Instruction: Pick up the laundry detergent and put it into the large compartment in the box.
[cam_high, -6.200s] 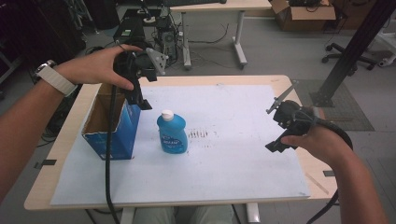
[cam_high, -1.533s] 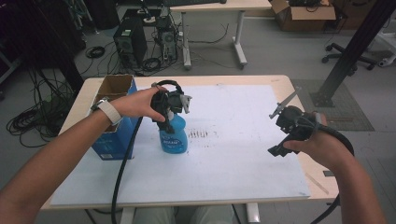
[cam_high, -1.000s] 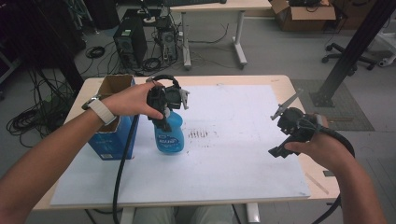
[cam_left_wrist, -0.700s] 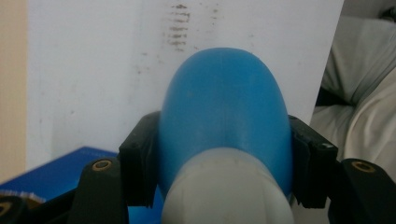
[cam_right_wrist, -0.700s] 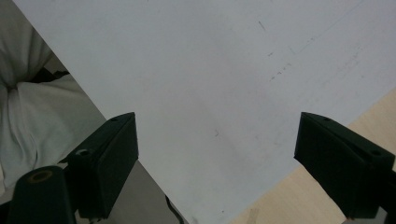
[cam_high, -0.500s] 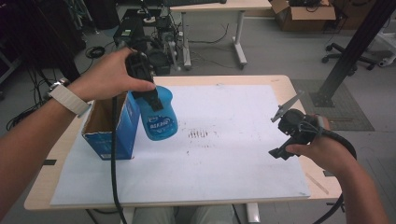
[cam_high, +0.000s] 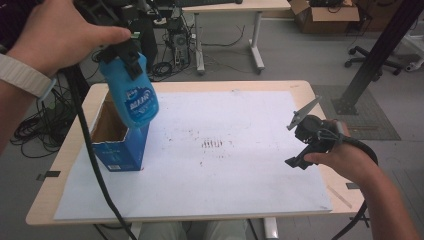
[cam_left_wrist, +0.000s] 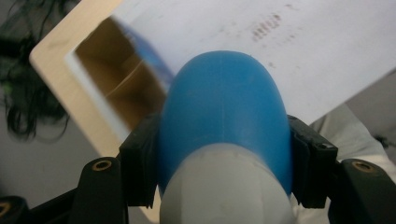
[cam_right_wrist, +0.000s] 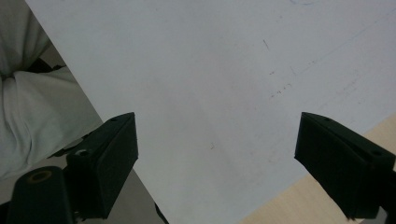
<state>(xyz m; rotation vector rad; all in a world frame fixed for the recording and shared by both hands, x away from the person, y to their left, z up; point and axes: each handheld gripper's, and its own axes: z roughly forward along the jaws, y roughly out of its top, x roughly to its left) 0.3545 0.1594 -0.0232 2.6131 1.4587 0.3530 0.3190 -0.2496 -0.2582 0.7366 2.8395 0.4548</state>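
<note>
Left gripper clamped on blue plastic bottle, held above open blue cardboard box at tabletop's left edge. Right gripper jaws apart, empty. Advice: centre bottle over opening, lower upright, clear the box walls before releasing.

Even, soft room light on my high view, faint shadows. Blue bottle blurred close to my left gripper camera. Right gripper view dim, soft-focus.

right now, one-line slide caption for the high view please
Left gripper holds a blue plastic bottle above the open blue cardboard box; right gripper waits open.
</note>
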